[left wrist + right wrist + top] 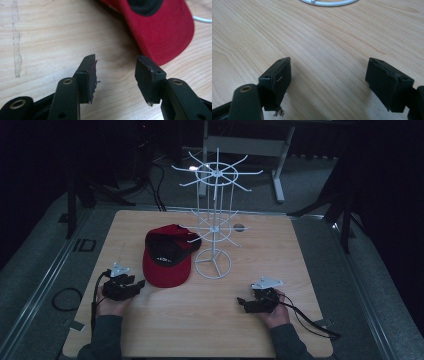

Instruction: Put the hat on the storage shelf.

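Observation:
A red cap [167,256] with a black inside lies upside down on the wooden table [260,270], left of a white wire hook stand [215,215]. My left gripper [139,284] rests on the table just left of the cap's brim, open, with nothing between its jaws. In the left gripper view the brim [165,37] lies just beyond the right fingertip [147,72]. My right gripper [241,303] sits near the front right of the table, open and empty. The stand's round base [329,2] appears at the top edge of the right gripper view.
The stand's hooks [200,237] reach out over the cap's crown. A small dark hole [240,227] marks the table behind the stand. Cables [310,320] trail from both grippers. Grey floor and dark stands surround the table.

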{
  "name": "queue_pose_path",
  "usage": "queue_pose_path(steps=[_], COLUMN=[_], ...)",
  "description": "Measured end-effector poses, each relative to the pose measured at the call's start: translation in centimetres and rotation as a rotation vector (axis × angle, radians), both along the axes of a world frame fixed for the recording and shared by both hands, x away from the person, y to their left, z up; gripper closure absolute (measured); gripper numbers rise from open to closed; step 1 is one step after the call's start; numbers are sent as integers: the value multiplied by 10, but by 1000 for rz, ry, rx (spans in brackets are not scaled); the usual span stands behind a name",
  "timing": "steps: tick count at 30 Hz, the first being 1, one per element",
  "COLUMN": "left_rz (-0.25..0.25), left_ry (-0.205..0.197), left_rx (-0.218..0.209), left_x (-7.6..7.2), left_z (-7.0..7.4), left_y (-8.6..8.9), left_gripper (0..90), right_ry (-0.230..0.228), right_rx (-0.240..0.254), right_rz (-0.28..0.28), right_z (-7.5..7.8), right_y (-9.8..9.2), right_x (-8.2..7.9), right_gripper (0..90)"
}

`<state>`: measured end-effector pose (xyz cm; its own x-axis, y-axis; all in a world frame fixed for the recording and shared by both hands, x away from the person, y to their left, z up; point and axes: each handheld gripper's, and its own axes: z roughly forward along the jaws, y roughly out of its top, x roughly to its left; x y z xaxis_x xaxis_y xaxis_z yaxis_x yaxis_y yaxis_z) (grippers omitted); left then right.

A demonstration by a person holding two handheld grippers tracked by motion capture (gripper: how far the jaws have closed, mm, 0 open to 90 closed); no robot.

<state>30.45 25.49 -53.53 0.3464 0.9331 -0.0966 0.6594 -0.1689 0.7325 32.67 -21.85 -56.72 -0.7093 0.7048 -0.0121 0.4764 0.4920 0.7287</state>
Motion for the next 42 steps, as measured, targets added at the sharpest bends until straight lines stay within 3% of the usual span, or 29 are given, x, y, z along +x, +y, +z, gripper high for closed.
queue_pose_path(steps=[18, 29, 31, 42], left_rz=[-82, -118, -138, -147], left_ry=[-15, 30, 70, 128], left_rx=[-57, -53, -77, -118], left_x=[1, 24, 33, 54], left_z=[20, 25, 22, 15], left_y=[7, -1, -1, 0], left_gripper=[483, 500, 502, 524], right_ry=[1, 3, 2, 2], right_rx=[0, 0, -1, -1], right_rz=[0, -2, -1, -1], right_z=[0, 0, 0, 0], right_y=[0, 0, 0, 0], right_x=[0, 0, 0, 0], right_gripper=[205, 205, 205, 205])
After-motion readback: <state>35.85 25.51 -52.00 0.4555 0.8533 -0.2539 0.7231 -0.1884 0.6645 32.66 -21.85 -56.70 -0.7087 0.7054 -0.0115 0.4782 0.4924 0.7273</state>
